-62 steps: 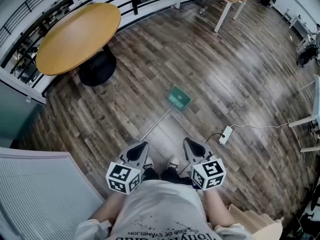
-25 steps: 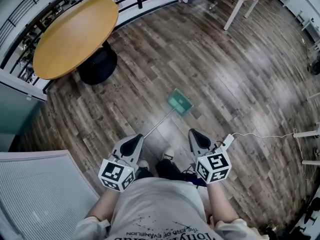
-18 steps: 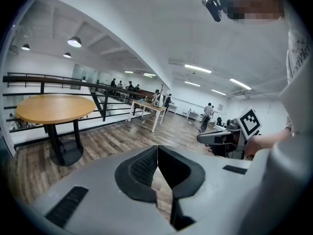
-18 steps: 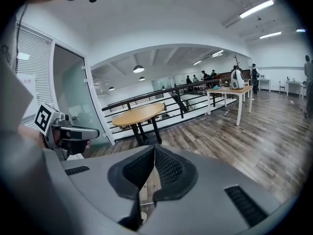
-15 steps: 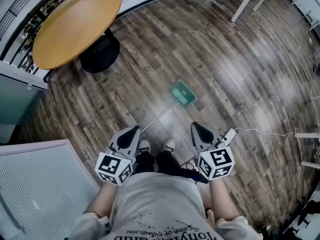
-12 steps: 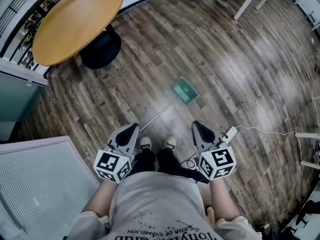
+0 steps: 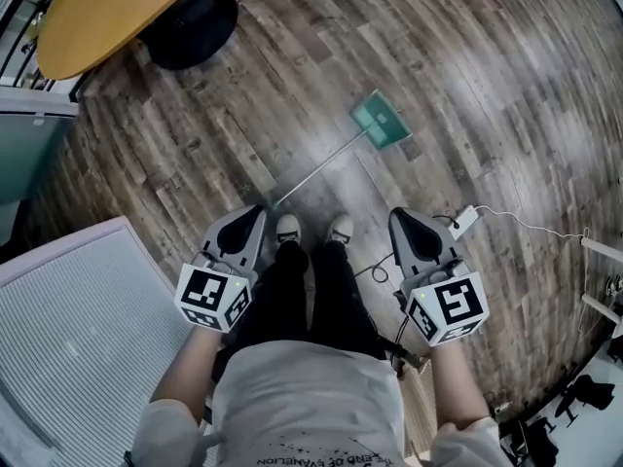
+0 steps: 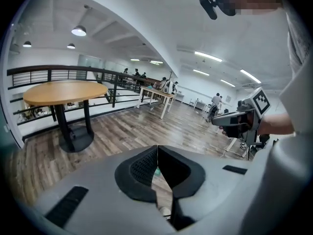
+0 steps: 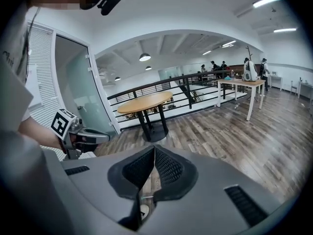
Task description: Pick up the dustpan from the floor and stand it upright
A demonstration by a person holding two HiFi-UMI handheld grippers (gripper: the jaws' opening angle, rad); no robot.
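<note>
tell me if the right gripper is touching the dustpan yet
Apart. Head view shows bare floor between the right gripper and the dustpan.

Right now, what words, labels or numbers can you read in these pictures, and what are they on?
"END OF EVA...": upside down on the shirt, low in the head view; the rest is too unclear to read.
Left cube, right cube: marker patterns only, no words.
Nothing else is readable.
</note>
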